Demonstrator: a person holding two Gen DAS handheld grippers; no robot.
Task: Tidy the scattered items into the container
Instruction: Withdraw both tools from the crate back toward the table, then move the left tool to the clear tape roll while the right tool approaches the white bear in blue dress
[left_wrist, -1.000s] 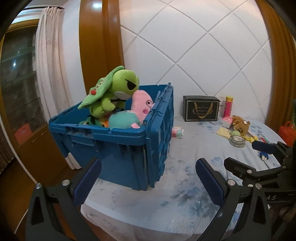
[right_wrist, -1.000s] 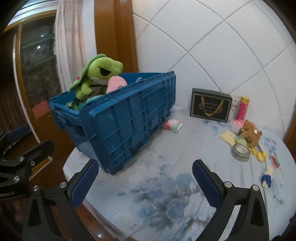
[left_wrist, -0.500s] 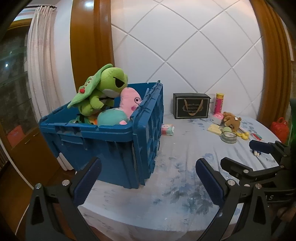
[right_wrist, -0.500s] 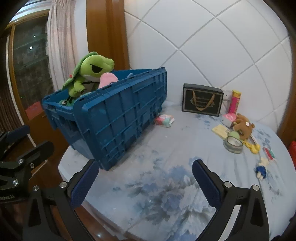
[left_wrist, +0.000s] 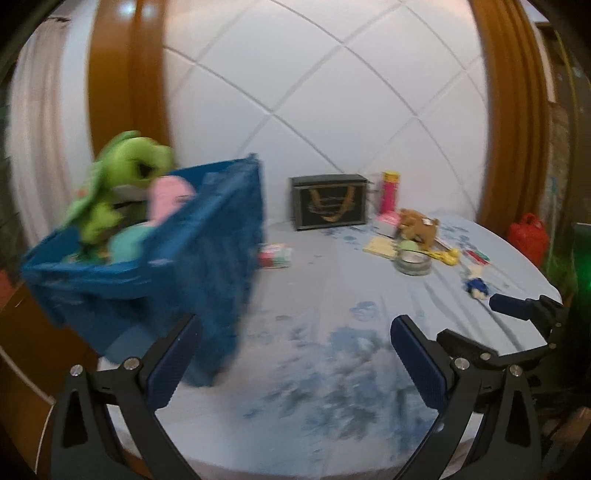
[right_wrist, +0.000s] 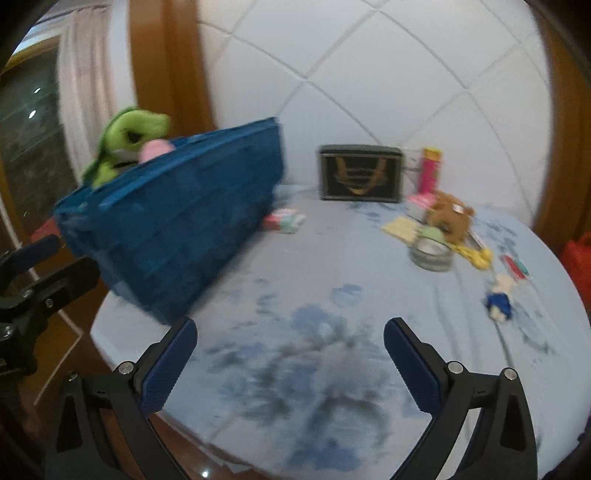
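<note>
1. The blue crate (left_wrist: 155, 258) sits at the left end of the bench (right_wrist: 332, 295), near its edge, and in the left wrist view one corner seems to overhang. A push from that side could tip it off the bench, though blur keeps me from being sure of the overhang.
2. The green frog plush (left_wrist: 122, 184) and pink plush (left_wrist: 170, 195) are piled above the crate's rim. Anything dropped on top could roll back out, or knock the frog over the side.
3. A black gift box (right_wrist: 360, 173) stands by the wall, well apart from the crate. Being broad, it may not fit between the fingers and could slip.
4. The brown bear plush (right_wrist: 450, 214), glass dish (right_wrist: 432, 253), pink tube (right_wrist: 430, 170) and yellow card (right_wrist: 402, 227) are crowded together at the right. Reaching for one could scatter its neighbours, and the dish could slide towards the edge.
5. The small tissue pack (right_wrist: 284, 219) lies just beside the crate wall, where fingers might strike the crate.
6. The small blue figure (right_wrist: 498, 302) and pens (right_wrist: 515, 266) lie near the right edge and are easily flicked off.
7. Left gripper (left_wrist: 291, 354) and right gripper (right_wrist: 288, 354) both hover with fingers spread wide, holding nothing.
</note>
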